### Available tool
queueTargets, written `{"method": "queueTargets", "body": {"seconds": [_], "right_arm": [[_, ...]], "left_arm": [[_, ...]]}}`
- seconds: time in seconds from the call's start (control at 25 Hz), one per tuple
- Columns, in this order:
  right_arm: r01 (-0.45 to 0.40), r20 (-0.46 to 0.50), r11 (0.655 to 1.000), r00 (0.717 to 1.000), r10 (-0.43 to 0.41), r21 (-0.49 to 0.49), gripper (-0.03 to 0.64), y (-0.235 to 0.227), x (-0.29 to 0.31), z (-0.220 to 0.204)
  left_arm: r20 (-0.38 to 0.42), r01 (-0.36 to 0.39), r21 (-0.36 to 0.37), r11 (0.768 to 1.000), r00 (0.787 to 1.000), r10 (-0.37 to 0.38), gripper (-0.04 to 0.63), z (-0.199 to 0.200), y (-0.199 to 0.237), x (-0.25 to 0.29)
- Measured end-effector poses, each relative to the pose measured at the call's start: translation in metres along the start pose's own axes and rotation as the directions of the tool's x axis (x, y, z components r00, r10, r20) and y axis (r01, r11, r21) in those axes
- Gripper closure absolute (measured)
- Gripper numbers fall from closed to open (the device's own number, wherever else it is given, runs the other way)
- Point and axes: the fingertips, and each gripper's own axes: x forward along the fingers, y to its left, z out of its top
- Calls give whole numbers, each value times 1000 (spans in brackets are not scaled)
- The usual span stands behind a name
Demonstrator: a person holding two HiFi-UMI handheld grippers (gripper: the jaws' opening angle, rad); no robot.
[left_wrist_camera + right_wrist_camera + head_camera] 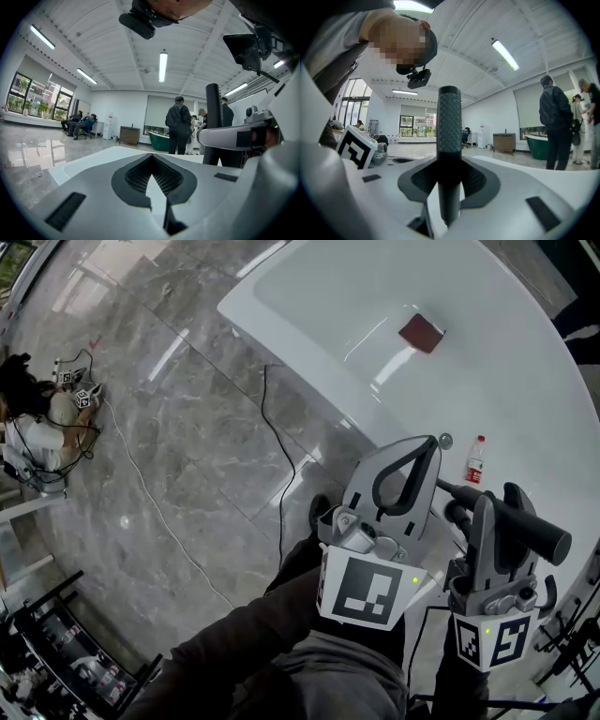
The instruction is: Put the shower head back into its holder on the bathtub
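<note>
Dark and knurled, the shower head (449,136) stands upright by its handle, clamped in the closed jaws of the right gripper (449,168) near the rim of the bathtub (272,310). The left gripper (152,156) is pinched shut on nothing. I'd keep the handle plumb, line it up over the small round fitting (444,440) beside the bottle (476,460), which is likely the holder, and lower it slowly, clear of the bottle

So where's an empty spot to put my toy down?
Inside the bathtub is bare all around the dark red square. The grey floor beside the black cable is open too. The rim by the little bottle is crowded.
</note>
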Motion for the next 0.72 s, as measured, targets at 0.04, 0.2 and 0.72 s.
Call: {"method": "queueTargets", "body": {"seconds": [0.04, 0.2, 0.72], "right_arm": [[2, -1, 1000, 1000, -2, 0, 488, -1, 0, -4], [2, -2, 1000, 1000, -2, 6, 488, -3, 2, -23], [9, -21, 1000, 1000, -9, 30, 488, -17, 13, -84]], "left_arm": [[0, 1, -1, 1000, 1000, -1, 592, -3, 0, 1], [4, 10, 6, 1000, 1000, -10, 592, -17, -2, 5], [-19, 5, -5, 1000, 1000, -5, 592, -68, 7, 24]]}}
